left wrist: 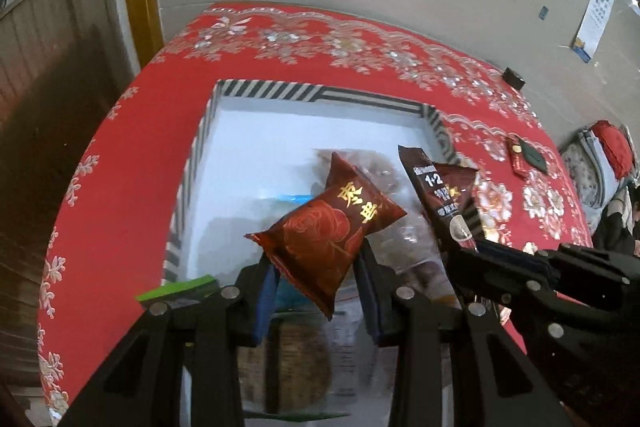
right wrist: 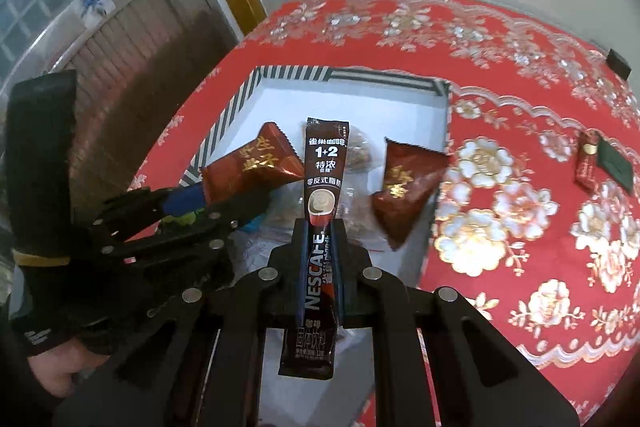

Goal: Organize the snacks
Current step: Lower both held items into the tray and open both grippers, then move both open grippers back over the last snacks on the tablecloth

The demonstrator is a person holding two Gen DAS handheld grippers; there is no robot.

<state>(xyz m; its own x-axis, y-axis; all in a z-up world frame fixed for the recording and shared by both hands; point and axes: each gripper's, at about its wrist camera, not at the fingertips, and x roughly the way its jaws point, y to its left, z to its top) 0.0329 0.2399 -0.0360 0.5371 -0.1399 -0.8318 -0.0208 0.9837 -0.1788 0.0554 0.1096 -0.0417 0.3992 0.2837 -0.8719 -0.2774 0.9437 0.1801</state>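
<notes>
Two grippers, each clamped on one packet above the box. Left gripper [left wrist: 316,267] pinches a dark red pillow-shaped foil snack pack [left wrist: 328,239] with gold characters; right gripper [right wrist: 320,247] is pressed tight on a slim brown Nescafe coffee stick sachet [right wrist: 322,211]. Beyond, one matching red pack [right wrist: 404,191] lies inside the striped-rim white-floored box [right wrist: 340,75] on the red embroidered tablecloth [right wrist: 520,147].
</notes>
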